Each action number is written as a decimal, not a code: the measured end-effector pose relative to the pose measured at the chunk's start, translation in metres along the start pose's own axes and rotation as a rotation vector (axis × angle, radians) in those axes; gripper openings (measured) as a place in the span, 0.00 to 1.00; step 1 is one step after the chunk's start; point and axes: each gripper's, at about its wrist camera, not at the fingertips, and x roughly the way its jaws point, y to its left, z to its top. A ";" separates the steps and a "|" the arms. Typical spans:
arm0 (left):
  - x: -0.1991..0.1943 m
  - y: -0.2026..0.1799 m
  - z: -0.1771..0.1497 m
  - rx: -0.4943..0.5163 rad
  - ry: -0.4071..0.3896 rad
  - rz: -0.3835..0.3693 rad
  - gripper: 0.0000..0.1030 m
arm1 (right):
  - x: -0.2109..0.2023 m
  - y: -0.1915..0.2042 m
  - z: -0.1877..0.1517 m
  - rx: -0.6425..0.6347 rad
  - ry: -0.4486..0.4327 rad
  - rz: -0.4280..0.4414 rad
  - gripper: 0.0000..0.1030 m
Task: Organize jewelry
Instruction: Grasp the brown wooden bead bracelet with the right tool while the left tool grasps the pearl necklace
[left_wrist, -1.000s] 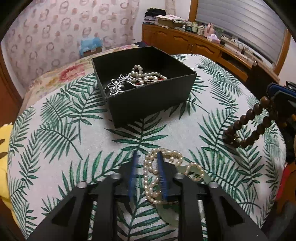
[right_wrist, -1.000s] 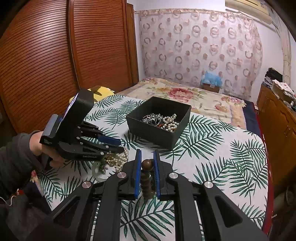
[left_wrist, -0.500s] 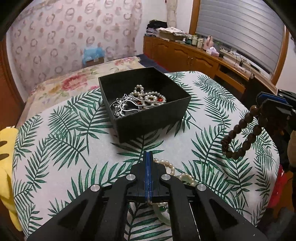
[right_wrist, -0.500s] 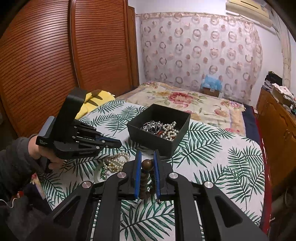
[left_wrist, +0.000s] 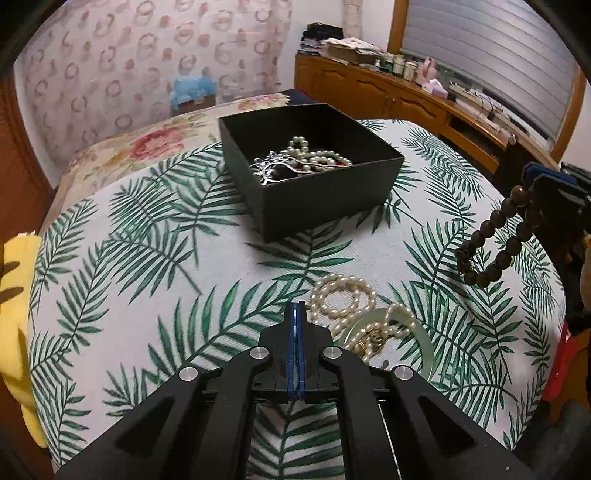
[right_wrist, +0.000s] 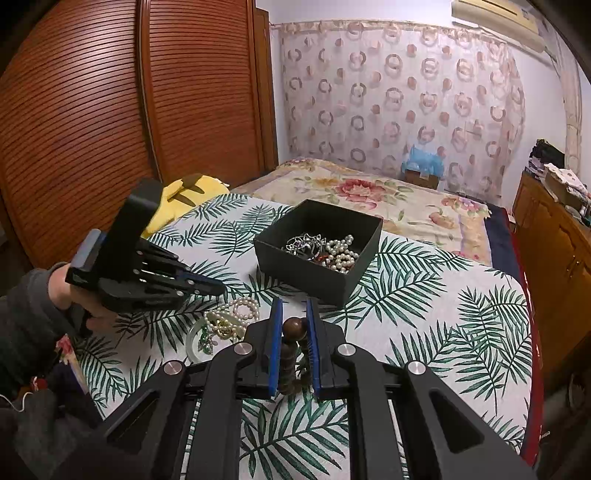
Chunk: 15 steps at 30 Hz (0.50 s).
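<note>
Left tongs (left_wrist: 295, 314) clenched on nothing above desk (left_wrist: 147, 258); right tongs (right_wrist: 293, 332) grasping brown bead bracelet (right_wrist: 290, 354) near black box (right_wrist: 317, 254).

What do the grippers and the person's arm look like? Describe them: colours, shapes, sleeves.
Both grippers, left and right, are matte black angular linkages with silver pivot bolts and blue-padded jaws. The left carries a boxy black block with a blue edge. The hand emerges from a dark grey sleeve.

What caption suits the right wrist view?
Right gripper holding a brown bead bracelet before the black jewelry box.
</note>
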 end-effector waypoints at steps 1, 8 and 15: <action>0.000 0.001 -0.001 -0.004 0.000 -0.001 0.06 | 0.001 0.000 0.000 0.001 0.001 0.000 0.14; 0.009 -0.012 0.004 0.010 0.019 -0.023 0.17 | 0.003 0.001 -0.002 0.003 0.005 0.002 0.14; 0.019 -0.013 0.010 0.019 0.044 0.028 0.12 | 0.002 0.002 -0.002 0.005 0.003 0.001 0.14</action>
